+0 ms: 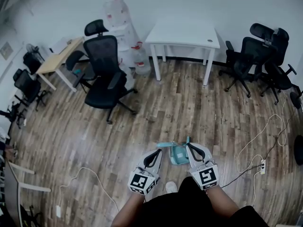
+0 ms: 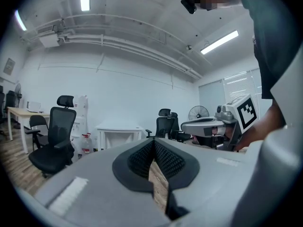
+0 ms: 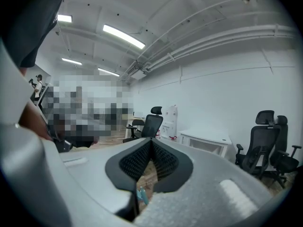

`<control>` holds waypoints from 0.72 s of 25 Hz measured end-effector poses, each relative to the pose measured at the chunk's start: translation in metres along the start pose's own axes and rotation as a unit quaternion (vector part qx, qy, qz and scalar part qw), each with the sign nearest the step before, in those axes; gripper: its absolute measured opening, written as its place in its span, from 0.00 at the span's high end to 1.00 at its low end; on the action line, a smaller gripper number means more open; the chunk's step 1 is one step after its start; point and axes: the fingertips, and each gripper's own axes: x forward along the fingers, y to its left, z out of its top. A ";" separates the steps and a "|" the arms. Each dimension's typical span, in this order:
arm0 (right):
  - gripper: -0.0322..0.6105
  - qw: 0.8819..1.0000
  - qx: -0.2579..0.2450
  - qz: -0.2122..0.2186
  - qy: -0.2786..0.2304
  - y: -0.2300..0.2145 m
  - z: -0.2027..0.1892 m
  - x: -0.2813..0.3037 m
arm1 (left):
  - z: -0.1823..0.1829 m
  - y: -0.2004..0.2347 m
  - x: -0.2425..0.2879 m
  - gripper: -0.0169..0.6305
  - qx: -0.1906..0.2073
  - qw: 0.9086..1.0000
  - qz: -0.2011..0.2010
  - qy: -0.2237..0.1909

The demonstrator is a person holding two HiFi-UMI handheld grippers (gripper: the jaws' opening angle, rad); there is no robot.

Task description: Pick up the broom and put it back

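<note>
- the approach is judged to be in hand: the teal broom [image 1: 179, 154] is seen on the wooden floor [image 1: 189, 103], between the tips of both grippers, not yet gripped.
- the jaws of the left gripper [image 1: 158, 151] and of the right gripper [image 1: 188, 145] are closed on nothing.
- next, jaws must be opened and lowered onto the handle.
- a white cable [image 1: 258, 138] and a power strip [image 1: 262, 165] lie near; the black office chair [image 1: 105, 74] is well apart.

Wood floor [image 1: 189, 103] open straight ahead to white table [image 1: 182, 34]. Black office chair [image 1: 105, 74] blocks left-front, more chairs [image 1: 258, 60] far right. Loose cable [image 1: 258, 141] on floor right. Teal item [image 1: 179, 153], maybe a dustpan, low between left gripper [image 1: 158, 152] and right gripper [image 1: 189, 145].
</note>
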 end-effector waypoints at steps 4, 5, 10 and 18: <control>0.95 1.000 -0.009 0.000 0.008 -0.008 -0.006 0.008 | -0.010 0.003 0.009 0.94 -0.002 1.000 -0.002 0.007; 0.95 1.000 -0.013 0.003 0.012 -0.010 -0.009 0.011 | -0.012 0.003 0.012 0.94 -0.002 1.000 -0.002 0.010; 0.95 0.999 -0.001 0.025 0.032 -0.015 -0.022 0.027 | -0.022 0.002 0.029 0.94 0.003 0.999 -0.005 0.032; 0.95 0.994 0.024 0.086 0.065 -0.008 -0.043 0.043 | -0.036 0.010 0.034 0.94 -0.023 0.998 0.027 0.049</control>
